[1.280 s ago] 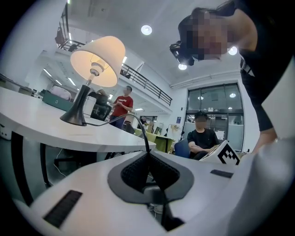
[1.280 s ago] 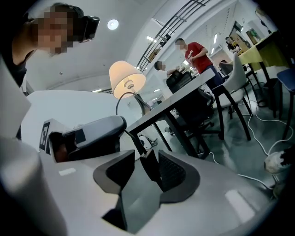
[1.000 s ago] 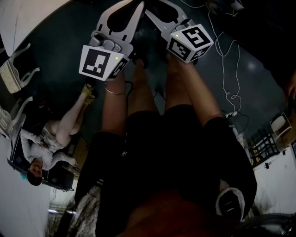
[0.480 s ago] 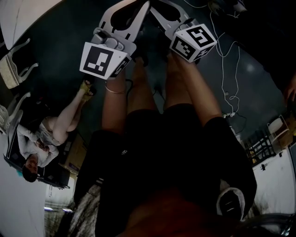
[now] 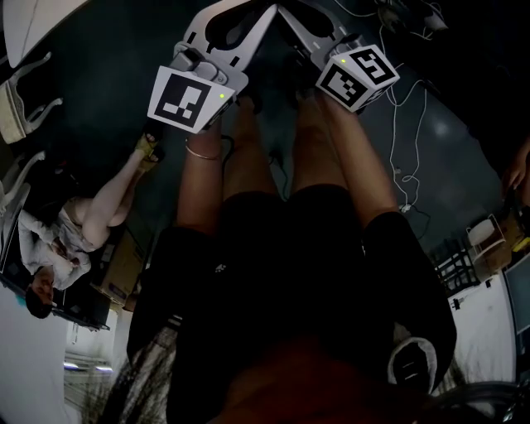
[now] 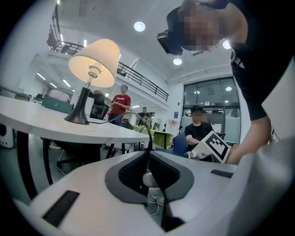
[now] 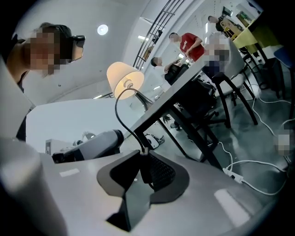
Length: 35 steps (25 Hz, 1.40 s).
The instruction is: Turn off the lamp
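Note:
The lamp (image 6: 92, 62) stands lit on a white table (image 6: 69, 129), with a cream shade and a dark flared base; the right gripper view shows the lamp (image 7: 125, 79) too. Its black cord (image 6: 138, 117) arcs off the table edge down to both grippers. My left gripper (image 6: 148, 150) is shut on the cord at its tips. My right gripper (image 7: 143, 151) has just been closing and grips a dark switch body (image 7: 145, 170) on the cord (image 7: 119, 115). In the head view both grippers (image 5: 269, 8) meet tip to tip at the top edge, above the person's knees.
Several people stand and sit in the background, one seated (image 6: 197, 129) close behind the right gripper's marker cube (image 6: 213, 145). Dark table legs and chairs (image 7: 221, 97) stand to the right. White cables and a power strip (image 7: 233, 175) lie on the floor. A seated person (image 5: 58, 240) is at left.
In the head view both grippers sit slightly higher and further right than before, and their marker cubes have rolled a little. The seated person at left has slid towards the picture's edge.

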Tool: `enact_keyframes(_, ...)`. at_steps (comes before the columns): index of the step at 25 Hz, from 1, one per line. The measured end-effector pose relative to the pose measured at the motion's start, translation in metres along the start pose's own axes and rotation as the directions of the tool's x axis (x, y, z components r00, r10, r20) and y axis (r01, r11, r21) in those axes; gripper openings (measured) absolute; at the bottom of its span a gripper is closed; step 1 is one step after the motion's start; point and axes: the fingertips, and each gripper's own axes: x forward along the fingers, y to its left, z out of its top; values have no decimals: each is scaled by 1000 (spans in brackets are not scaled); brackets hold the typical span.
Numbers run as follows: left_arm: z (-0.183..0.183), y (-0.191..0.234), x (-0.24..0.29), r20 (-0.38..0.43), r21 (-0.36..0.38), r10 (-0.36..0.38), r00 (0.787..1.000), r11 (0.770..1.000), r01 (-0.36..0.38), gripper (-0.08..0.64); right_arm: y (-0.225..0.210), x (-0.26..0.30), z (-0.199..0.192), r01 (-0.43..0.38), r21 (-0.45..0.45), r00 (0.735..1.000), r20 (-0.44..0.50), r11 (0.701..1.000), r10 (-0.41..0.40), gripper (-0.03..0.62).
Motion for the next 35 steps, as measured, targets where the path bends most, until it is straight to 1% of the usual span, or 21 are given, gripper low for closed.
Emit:
enact_keyframes(2, -10, 3, -5, -17, -16, 5, 1000, 1000, -5, 20, 0, -1, 1, -7, 15, 1000, 5, 1000, 7, 61)
enact_keyframes(4, -23, 6, -10, -52, -12, 8, 999, 1000, -8, 21, 0, -3, 1, -16, 43, 1000, 15, 999, 15, 61)
enact_keyframes(7, -44, 10, -17, -102, -25, 17, 995, 1000, -19, 66, -1, -7, 2, -23, 88, 999, 30, 996, 20, 61)
enact_keyframes(11, -64, 14, -21, -105, -63, 40, 994, 997, -47, 72, -4, -11, 3, -27, 122, 999, 47, 992, 21, 61)
enact_keyframes(18, -93, 7, -17, -182, -53, 31, 983, 998, -41, 75, -1, -16, 7, -55, 191, 995, 87, 980, 39, 61)
enact_keyframes(21, -97, 8, -17, -186, -56, 28, 982, 998, -39, 75, 1, -18, 8, -78, 223, 993, 105, 972, 56, 61)
enact_keyframes(24, -98, 11, -17, -188, -67, 40, 981, 996, -54, 75, 2, -20, 8, -106, 267, 989, 129, 958, 73, 60)
enact_keyframes(26, -96, 12, -17, -174, -79, 50, 983, 995, -64, 75, 2, -21, 9, -123, 282, 986, 140, 952, 86, 60)
enact_keyframes(31, -91, 11, -16, -152, -69, 55, 987, 995, -66, 72, 3, -20, 12, -155, 314, 980, 168, 937, 106, 60)
enact_keyframes(32, -91, 10, -16, -150, -68, 56, 987, 995, -67, 54, 3, -21, 12, -158, 320, 979, 173, 934, 107, 60)
enact_keyframes(35, -91, 8, -16, -156, -46, 51, 986, 997, -59, 32, 1, -21, 11, -160, 325, 978, 180, 932, 105, 61)
